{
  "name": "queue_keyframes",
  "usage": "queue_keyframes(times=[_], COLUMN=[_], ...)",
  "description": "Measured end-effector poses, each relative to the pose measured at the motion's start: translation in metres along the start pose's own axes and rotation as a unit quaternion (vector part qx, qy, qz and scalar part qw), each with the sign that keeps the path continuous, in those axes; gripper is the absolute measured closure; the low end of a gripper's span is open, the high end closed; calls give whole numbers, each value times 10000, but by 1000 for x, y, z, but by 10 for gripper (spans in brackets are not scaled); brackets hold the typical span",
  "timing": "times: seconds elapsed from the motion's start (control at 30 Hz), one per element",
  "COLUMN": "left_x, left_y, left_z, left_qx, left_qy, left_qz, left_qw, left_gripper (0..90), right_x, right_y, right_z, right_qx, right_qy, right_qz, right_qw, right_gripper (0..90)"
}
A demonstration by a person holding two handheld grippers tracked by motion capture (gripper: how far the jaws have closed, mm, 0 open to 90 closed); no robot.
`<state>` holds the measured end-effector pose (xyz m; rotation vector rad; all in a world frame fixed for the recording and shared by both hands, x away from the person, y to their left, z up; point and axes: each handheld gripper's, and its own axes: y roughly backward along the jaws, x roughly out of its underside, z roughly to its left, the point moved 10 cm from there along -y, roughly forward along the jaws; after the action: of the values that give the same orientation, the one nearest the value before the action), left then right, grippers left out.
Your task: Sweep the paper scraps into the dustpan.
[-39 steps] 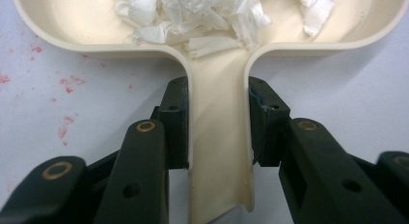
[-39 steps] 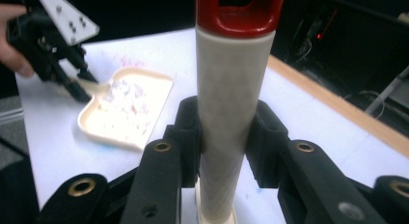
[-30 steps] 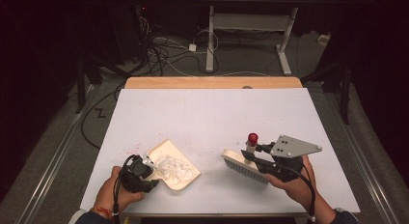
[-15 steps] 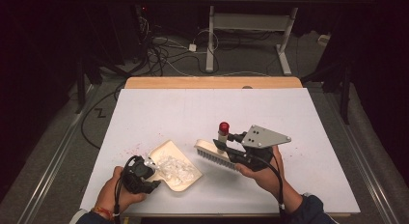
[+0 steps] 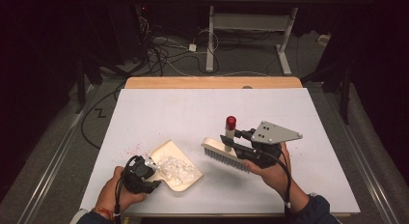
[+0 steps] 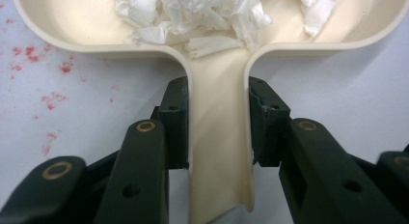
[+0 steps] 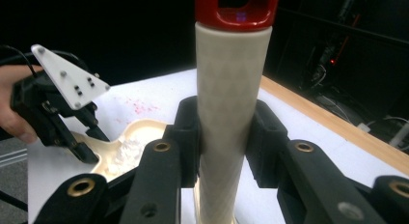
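**Brush swings back in toward the loaded dustpan**

A second ago the right gripper (image 5: 235,146) was holding the brush (image 5: 223,155) out near the right side of the table, well apart from the dustpan (image 5: 174,162). It has since carried the brush leftward, and now the bristle head sits near the pan's open lip, with only a narrow strip of bare white table (image 5: 202,108) between them. The jaws are clamped on either side of the cream handle (image 7: 230,113), whose red cap (image 7: 236,7) points up and away, so the brush is tilted rather than flat.

The left gripper (image 6: 218,122) has not shifted: its jaws pinch the pan's narrow handle from both sides, keeping the pan at the near left of the table. A heap of torn white paper scraps (image 6: 202,14) already lies inside the pan. Faint red specks (image 6: 46,84) mark the table just beside it.

This return of the brush suggests another sweeping stroke is being set up. Whether the bristles are touching the tabletop or hovering just above it is hard to judge from the high view. No loose scraps are plainly visible outside the pan, so the collecting looks mostly done.
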<state>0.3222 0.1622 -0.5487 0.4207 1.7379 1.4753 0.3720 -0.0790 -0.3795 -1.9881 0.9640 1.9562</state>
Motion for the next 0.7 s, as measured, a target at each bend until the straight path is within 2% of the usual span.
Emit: queue_keyframes(times=[0.17, 0.33, 0.4, 0.47, 0.63, 0.7], left_x=[0, 1, 1, 0, 0, 0], left_y=[0, 0, 0, 0, 0, 0], left_z=[0, 0, 0, 0, 0, 0], left_qx=[30, 35, 17, 17, 26, 37], left_qy=[21, 27, 16, 21, 31, 35], left_qz=[-48, -66, -54, -42, -39, -53], left_qw=[10000, 10000, 10000, 10000, 10000, 10000], left_gripper=[634, 634, 634, 634, 634, 634], right_x=[-10, -12, -10, -5, 8, 11], right_y=[-4, 7, 10, 11, 5, 2], right_z=[2, -12, -21, -29, -38, -38], right_qx=[29, 305, 515, 670, 807, 755], right_qy=[100, 125, 234, 219, 178, 87], right_qz=[-34, -71, -21, 74, 181, 200], right_qw=[9999, 9994, 9984, 9975, 9964, 9969], right_gripper=[704, 704, 704, 705, 705, 705])
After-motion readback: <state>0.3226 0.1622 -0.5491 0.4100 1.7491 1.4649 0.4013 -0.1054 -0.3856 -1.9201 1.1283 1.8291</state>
